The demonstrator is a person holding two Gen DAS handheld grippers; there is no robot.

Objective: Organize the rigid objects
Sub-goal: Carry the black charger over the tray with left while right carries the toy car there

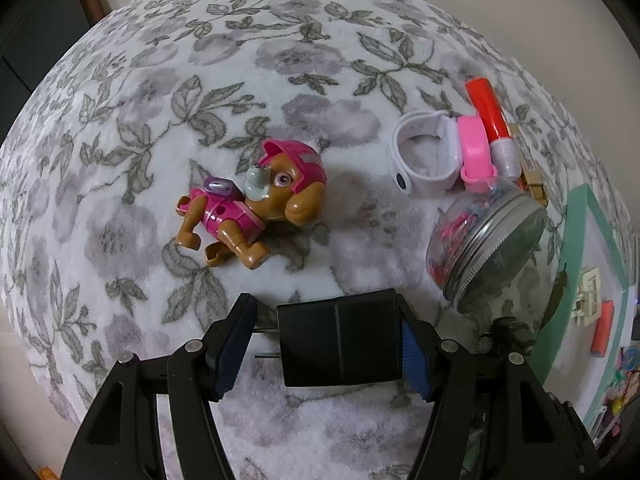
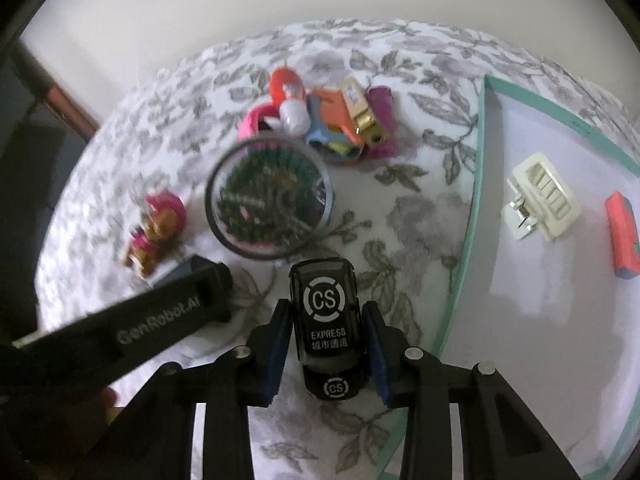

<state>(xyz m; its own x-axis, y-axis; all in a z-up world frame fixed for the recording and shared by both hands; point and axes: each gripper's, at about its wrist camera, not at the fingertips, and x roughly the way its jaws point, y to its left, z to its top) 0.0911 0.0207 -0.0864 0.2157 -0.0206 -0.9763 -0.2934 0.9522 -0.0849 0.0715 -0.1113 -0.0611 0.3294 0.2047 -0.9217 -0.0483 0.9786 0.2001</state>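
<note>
My left gripper (image 1: 324, 348) is shut on a black plug adapter (image 1: 340, 344): the right pad presses its body and the left pad meets its prongs. In the right wrist view, my right gripper (image 2: 326, 344) is shut on a black toy car (image 2: 326, 320) marked CS EXPRESS, with a blue pad on each side of it. The car hangs over the floral blanket (image 2: 400, 216), just left of a teal-edged white tray (image 2: 480, 184). The left gripper's black finger (image 2: 200, 292) reaches in from the left.
A pink and brown toy dog (image 1: 256, 208) lies ahead of the left gripper. A clear jar with a metal lid (image 1: 488, 240), a white band (image 1: 424, 156), a pink band (image 1: 476, 148) and a red marker (image 1: 486, 108) crowd the right. The tray holds a white claw clip (image 2: 540, 200) and a red block (image 2: 624, 236).
</note>
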